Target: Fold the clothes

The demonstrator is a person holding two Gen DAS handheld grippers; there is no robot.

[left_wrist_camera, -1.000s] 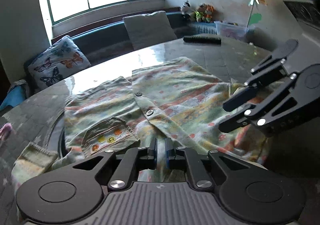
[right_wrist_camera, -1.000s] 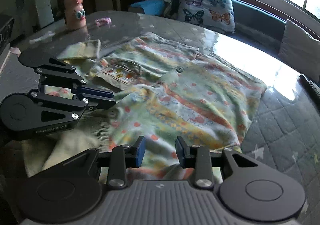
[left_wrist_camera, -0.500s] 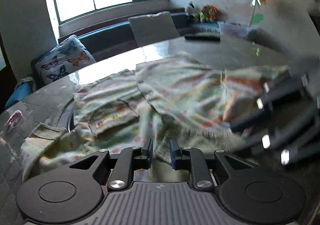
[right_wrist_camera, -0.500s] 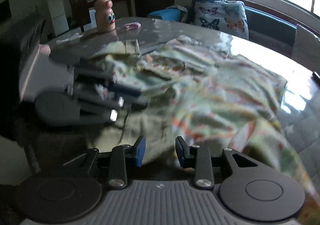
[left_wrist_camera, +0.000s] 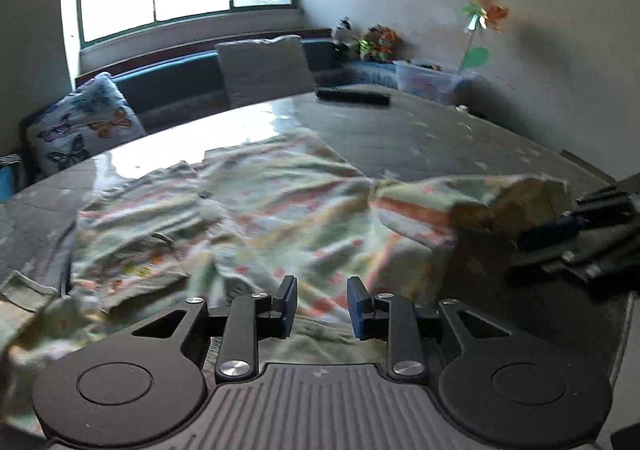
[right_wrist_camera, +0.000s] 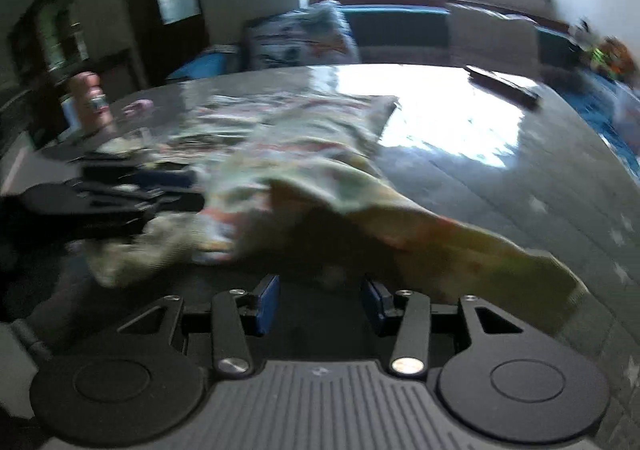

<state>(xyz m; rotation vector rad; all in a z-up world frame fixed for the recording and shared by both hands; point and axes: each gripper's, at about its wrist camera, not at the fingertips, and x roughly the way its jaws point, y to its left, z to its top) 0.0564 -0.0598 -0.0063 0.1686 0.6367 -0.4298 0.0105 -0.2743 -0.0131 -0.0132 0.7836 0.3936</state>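
Observation:
A pale green shirt (left_wrist_camera: 280,206) with orange and yellow print lies rumpled on the round dark table (left_wrist_camera: 440,138). My left gripper (left_wrist_camera: 322,304) hovers at the shirt's near hem. Its jaws are opening, and the pads stand apart with cloth lying below them, not pinched. In the right wrist view the shirt (right_wrist_camera: 304,154) is blurred, and one sleeve (right_wrist_camera: 472,250) trails out to the right. My right gripper (right_wrist_camera: 320,302) is opening too, with only dark table between its pads. In the left wrist view the right gripper (left_wrist_camera: 576,246) sits just past the raised sleeve end (left_wrist_camera: 508,202).
A black remote (left_wrist_camera: 352,96) lies at the table's far side. Behind it is a bench with a butterfly pillow (left_wrist_camera: 84,126) and a grey cushion (left_wrist_camera: 264,68). A pink bottle figure (right_wrist_camera: 90,102) stands at the table's left. A clear plastic box (left_wrist_camera: 428,80) sits by the wall.
Both grippers' jaws have widened and the left has let go of the hem. The shirt is more rumpled, one sleeve drawn out to the right. The right gripper swung right.

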